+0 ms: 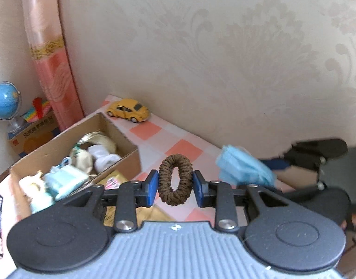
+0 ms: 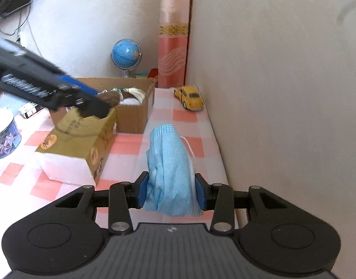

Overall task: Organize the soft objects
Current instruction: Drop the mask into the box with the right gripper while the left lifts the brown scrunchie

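Left gripper [image 1: 176, 184] up close: its blue pads pinch a brown scrunchie [image 1: 175, 181], the ring standing upright between them, clear of the checked cloth [image 1: 184, 150] below. Just right of it, the right gripper [image 2: 171, 190] has its pads pressed into a bunched blue mask [image 2: 169, 169], the folds squeezed tight, a white ear loop trailing off the right side. The mask hangs above the pink-and-white checks, near the wall.

Further on, from the right wrist, a small yellow-brown carton [image 2: 78, 144] sits on the cloth to the left, flap up, and the left gripper shows above it with the scrunchie at its tip. Behind that, the open box [image 1: 68, 139] already carries soft things: white socks [image 1: 103, 157], a pale mask, blond fibres, a plush figure. A patterned tin [image 2: 5, 134] stands at the far left edge.

Beyond the box, a yellow toy car [image 1: 129, 110] is parked by the wall. Farthest back, a blue globe [image 2: 125, 52] on its stand, and a pink roll [image 2: 175, 37] upright in the corner.
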### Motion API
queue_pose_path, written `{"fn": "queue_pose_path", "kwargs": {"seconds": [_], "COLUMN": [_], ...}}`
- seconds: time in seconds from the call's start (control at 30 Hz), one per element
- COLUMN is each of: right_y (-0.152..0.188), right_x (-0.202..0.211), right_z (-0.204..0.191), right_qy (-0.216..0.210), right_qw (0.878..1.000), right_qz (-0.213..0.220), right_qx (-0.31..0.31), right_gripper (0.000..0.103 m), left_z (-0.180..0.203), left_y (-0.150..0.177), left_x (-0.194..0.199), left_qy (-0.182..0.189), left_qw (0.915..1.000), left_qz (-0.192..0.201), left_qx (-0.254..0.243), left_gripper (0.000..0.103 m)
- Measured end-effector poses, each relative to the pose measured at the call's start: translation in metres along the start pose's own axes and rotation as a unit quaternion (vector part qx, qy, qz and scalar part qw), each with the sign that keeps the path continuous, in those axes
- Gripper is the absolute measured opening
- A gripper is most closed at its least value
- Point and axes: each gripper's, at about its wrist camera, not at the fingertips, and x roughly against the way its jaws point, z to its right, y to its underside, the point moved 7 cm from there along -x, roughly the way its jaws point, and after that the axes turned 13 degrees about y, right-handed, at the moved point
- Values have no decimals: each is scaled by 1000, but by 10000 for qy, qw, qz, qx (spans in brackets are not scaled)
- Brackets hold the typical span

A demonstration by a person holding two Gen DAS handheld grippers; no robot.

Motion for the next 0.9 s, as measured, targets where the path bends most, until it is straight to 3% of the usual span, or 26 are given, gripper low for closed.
{"fn": "queue_pose_path", "kwargs": {"seconds": [0.33,0.73,0.8,0.9], "right_y": [-69,-150,-156,-154], "right_x": [-18,-101,-113,-123], "right_z": [-32,-82,-89,-91], "right_qy": [-294,-876,-957,-777], "right_qw": [9988,9960,9953,9969], "right_qz": [214,-66,-116,-73], "right_qx": [329,153,88,99], "right_gripper": [46,47,55,91], "left_z": [-29,-67,-71,-79], "left_y": [21,36,38,38], "left_x": [41,58,59,58], "left_qy": [-319,-699,-742,-821], "left_qw": [9990,9951,9946,9935], "left_qz": [237,271,255,243], "left_qx": [209,642,682,752], "left_gripper": [31,31,31,31]}}
